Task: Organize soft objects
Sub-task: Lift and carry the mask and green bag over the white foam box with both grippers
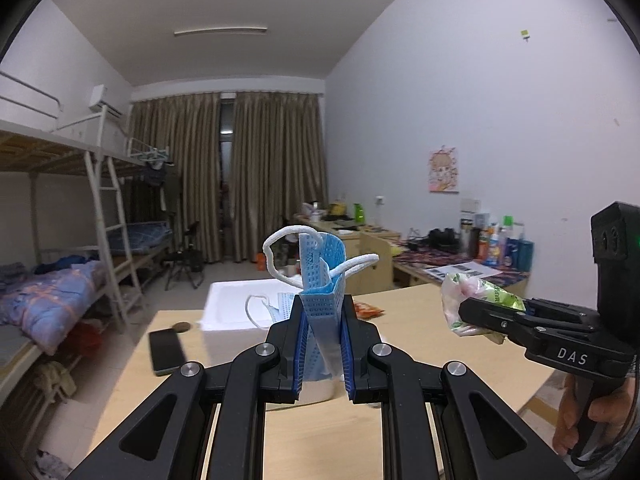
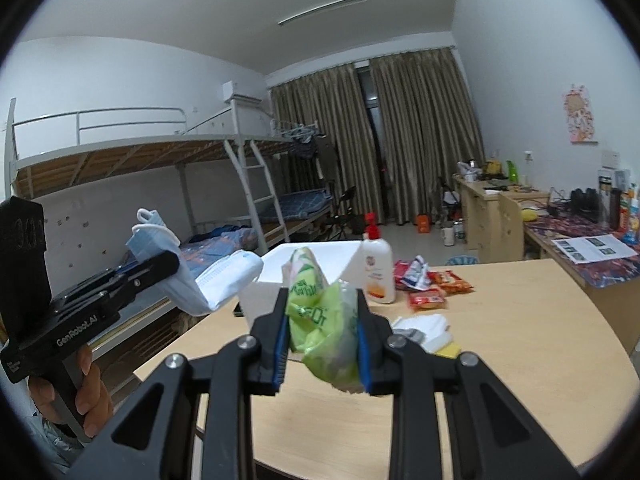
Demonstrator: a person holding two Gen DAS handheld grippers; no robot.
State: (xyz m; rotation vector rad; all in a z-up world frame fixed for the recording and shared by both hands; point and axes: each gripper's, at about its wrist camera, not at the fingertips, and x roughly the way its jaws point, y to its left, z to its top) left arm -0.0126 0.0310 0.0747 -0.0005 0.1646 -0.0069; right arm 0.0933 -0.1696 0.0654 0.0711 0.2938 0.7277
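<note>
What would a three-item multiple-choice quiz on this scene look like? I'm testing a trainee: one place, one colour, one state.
1. Where does the lotion bottle stand?
A. on the table, beside the white box
B. on the bunk bed
C. in a gripper

2. What colour is the packet in the right gripper?
A. red
B. green
C. black

3. What is the left gripper doing?
A. open, empty
B. resting on the phone
C. clamped on a face mask

A: bottle upright by box. B: green wrapper. C: mask pinched between fingers.
</note>
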